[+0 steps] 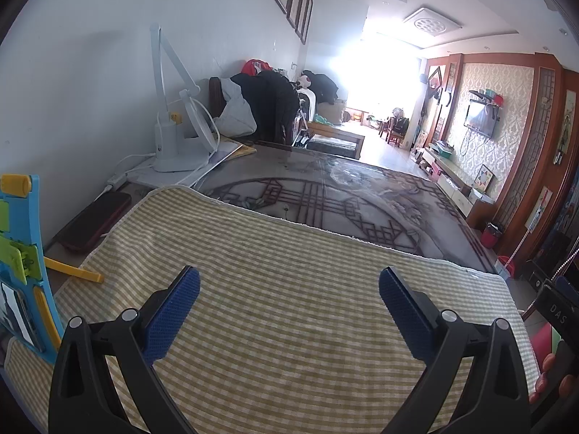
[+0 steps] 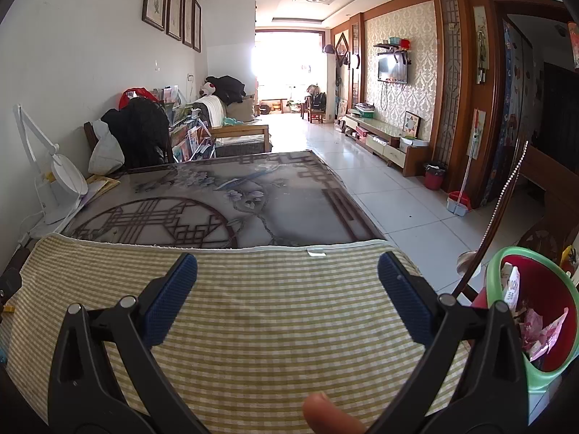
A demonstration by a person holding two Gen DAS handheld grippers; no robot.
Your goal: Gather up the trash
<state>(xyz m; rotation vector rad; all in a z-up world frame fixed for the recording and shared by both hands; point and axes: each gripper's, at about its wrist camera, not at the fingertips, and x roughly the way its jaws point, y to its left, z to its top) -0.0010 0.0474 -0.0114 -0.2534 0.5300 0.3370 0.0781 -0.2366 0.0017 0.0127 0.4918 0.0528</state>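
- Left gripper (image 1: 289,285): jaws spread wide, nothing between the 2 blue pads (image 1: 173,311), hanging above the checked cloth (image 1: 289,325) w/o touching anything I can see.
- Right gripper (image 2: 287,271): same, jaws wide apart, empty, over the cloth's near half.
- Trash (image 2: 542,329): pink and white crumpled wrappers already lying in the bin (image 2: 506,264), green rim w/ red inside, just off the table's right edge, beside the right gripper's outer finger.
- Cloth itself is bare in both views.
- A fingertip (image 2: 325,412) pokes in at the bottom of the right wrist view, rest of hand cut off.
- Bin's lower part hidden by the gripper arm; print on the white wrapper too small to read.
- Left edge of left wrist view: blue and yellow plastic stand (image 1: 21,253) holding a phone, only partly in frame.
- Beyond the cloth: glass-topped table (image 2: 289,195) w/ floral pattern, white desk lamp (image 1: 173,115) near the wall, dark flat case (image 1: 94,220) next to the cloth's corner.
- Far end of room washed out by window glare.
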